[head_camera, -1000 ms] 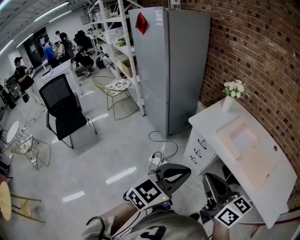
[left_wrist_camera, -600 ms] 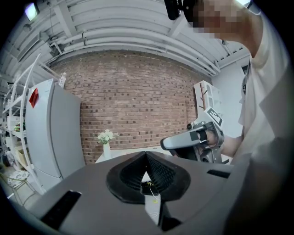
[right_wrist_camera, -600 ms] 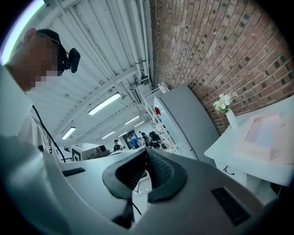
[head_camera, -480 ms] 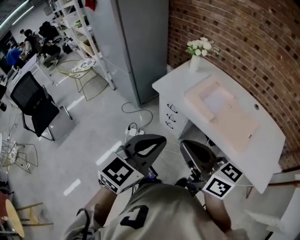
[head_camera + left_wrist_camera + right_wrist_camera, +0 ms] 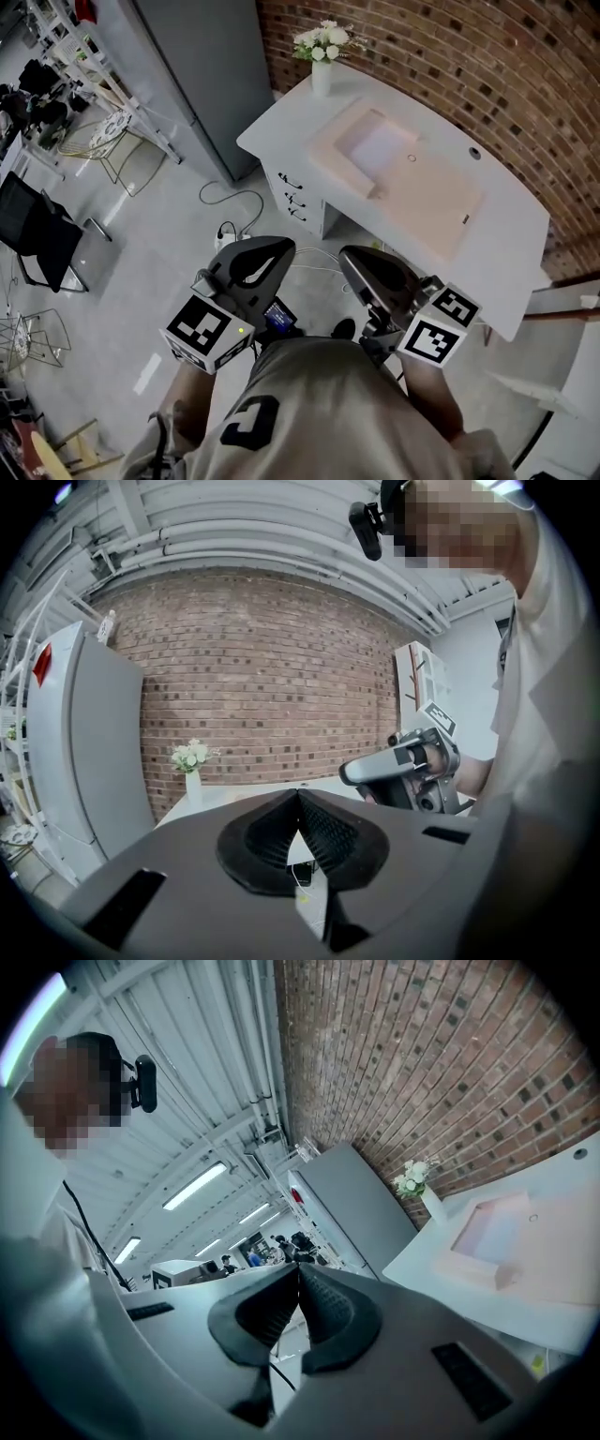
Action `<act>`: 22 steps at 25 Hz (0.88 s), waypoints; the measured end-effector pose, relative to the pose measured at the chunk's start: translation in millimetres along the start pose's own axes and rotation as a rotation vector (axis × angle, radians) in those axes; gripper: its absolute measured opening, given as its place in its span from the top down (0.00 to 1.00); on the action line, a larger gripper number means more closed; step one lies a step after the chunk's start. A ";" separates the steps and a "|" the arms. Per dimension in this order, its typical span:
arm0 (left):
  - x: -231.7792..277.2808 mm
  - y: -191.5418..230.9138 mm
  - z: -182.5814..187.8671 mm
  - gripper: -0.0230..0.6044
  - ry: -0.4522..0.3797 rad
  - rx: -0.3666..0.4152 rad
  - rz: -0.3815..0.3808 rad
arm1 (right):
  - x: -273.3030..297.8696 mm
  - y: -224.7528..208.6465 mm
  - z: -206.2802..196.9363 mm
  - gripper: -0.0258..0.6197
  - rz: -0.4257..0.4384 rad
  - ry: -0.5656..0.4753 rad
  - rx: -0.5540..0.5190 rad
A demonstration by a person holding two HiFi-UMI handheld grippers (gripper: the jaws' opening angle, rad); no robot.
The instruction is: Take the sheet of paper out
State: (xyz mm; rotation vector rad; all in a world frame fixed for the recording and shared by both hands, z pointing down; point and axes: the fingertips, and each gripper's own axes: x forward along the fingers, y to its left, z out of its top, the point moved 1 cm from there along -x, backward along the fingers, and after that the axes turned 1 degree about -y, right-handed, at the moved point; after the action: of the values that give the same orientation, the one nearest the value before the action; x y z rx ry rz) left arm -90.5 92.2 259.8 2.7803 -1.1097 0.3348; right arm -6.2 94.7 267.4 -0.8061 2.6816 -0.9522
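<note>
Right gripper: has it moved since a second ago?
Yes. Against the white desk, the right gripper has shifted from below its drawers toward its middle.

The person wears a khaki shirt (image 5: 328, 412) with a dark printed mark, and the dark grey left gripper (image 5: 272, 253) and right gripper (image 5: 361, 262) have black ribbed jaws and black-and-white marker cubes (image 5: 208, 333).

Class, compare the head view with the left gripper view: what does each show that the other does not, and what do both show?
Only the head view: the black office chair and the desk drawers. Only the left gripper view: the ceiling beams and the person's head camera. Both: the flower vase, the brick wall and the right gripper.
</note>
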 end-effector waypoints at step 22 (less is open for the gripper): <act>81.0 -66.6 5.4 0.94 0.049 0.054 0.010 | -77.9 -58.9 22.4 0.92 0.023 0.036 0.050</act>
State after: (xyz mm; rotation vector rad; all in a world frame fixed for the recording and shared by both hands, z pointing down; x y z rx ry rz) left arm 13.6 85.5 272.5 2.7977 -1.1195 0.4387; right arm 92.0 87.5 286.3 -0.7527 2.6797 -1.0338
